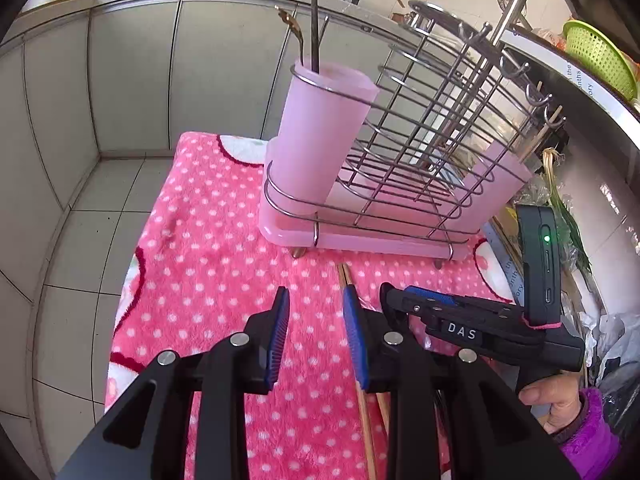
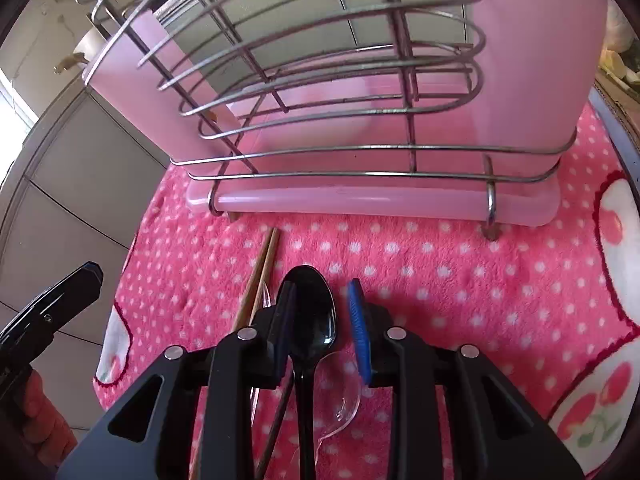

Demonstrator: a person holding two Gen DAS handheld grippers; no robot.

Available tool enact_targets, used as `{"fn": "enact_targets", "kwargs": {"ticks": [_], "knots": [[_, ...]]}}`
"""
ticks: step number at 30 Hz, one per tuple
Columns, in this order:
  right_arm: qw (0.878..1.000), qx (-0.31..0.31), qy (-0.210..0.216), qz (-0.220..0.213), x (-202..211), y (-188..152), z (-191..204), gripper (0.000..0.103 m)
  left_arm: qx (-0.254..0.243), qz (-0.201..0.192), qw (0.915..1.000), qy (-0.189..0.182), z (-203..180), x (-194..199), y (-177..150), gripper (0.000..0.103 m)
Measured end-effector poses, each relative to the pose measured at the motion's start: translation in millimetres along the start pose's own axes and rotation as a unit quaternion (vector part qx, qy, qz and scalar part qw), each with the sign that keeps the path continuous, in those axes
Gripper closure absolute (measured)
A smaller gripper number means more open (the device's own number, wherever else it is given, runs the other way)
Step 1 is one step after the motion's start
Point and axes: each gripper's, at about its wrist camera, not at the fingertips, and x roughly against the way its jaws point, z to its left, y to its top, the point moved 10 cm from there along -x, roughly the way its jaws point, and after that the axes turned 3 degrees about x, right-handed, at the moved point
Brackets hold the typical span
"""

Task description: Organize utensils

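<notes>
Left gripper (image 1: 316,336): we see it tilted down, narrow, empty, before the rack (image 1: 400,208).
Right gripper (image 2: 322,328): we see narrow jaws flanking the black spoon (image 2: 314,312), grip unclear.

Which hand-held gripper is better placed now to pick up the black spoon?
The right hand-held gripper. The black spoon lies between its open jaws on the pink cloth. The left hand-held gripper has only cloth between its jaws, with the chopsticks beside it.
</notes>
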Motion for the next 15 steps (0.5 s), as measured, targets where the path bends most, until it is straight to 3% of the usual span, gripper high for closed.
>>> {"fn": "enact_targets", "kwargs": {"ticks": [2, 4, 5, 10, 15], "knots": [[1.0, 0.002, -0.006, 0.0, -7.4, -2.3, -0.4, 0.079, 0.003, 0.017, 0.9998, -0.005, -1.4, -8.7, -3.6, 0.076], [1.0, -0.001, -0.015, -0.005, -7.0, -3.6, -3.1, 0.095, 0.005, 0.039, 0.9992, -0.008, -4.8, -18.7, -8.6, 0.078], [1.0, -0.007, -0.005, -0.007, -4.5, -3.7, -3.7, 0.097, 0.005, 0.051, 0.9986, -0.009, -6.9, -23.8, -11.0, 0.079], [0.999, -0.025, 0.005, -0.041, 28.5, -1.0, -17.5, 0.101, 0.004, 0.113, 0.9935, -0.009, -19.5, -55.6, -22.1, 0.095], [0.996, -0.04, 0.011, -0.075, 60.6, -1.8, -29.6, 0.101, -0.004, 0.154, 0.988, 0.012, -28.0, -83.0, -25.8, 0.095]]}}
